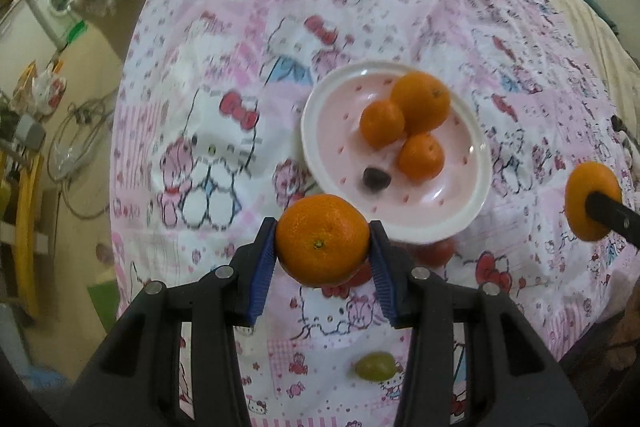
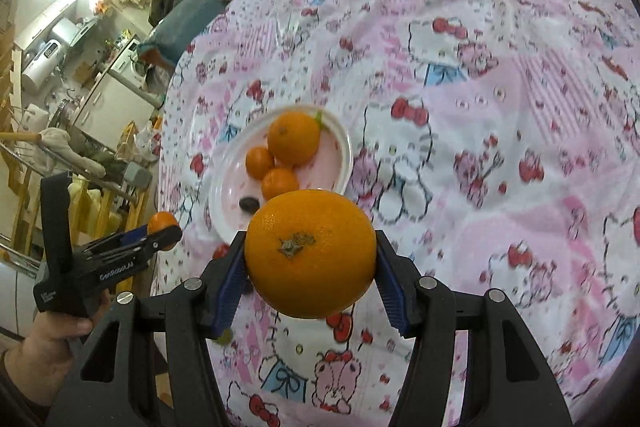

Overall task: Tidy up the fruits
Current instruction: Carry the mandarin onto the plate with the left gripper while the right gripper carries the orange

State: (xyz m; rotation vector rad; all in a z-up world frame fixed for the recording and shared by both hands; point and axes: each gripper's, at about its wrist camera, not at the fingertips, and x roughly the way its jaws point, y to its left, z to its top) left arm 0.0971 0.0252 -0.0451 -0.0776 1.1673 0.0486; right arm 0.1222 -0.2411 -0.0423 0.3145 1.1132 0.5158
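Observation:
My left gripper point(image 1: 322, 247) is shut on a small mandarin point(image 1: 322, 239), held above the cloth just short of the pink plate point(image 1: 332, 151). On the plate lie an orange point(image 1: 421, 101), two small mandarins point(image 1: 382, 123) and a dark grape point(image 1: 376, 179). My right gripper point(image 2: 310, 267) is shut on a large orange point(image 2: 310, 253), above the near rim of the plate point(image 2: 224, 195). In the right wrist view the left gripper point(image 2: 162, 233) with its mandarin point(image 2: 160, 220) shows at the left, a hand point(image 2: 48, 339) holding it. The large orange point(image 1: 592, 201) appears at the left view's right edge.
A green grape point(image 1: 376, 367) lies on the pink cartoon-print cloth point(image 1: 200, 147) near me, and a red fruit point(image 1: 436, 253) lies half hidden under the plate's near rim. Beyond the bed's left edge stand a washing machine point(image 1: 56, 3), shelves and a drying rack.

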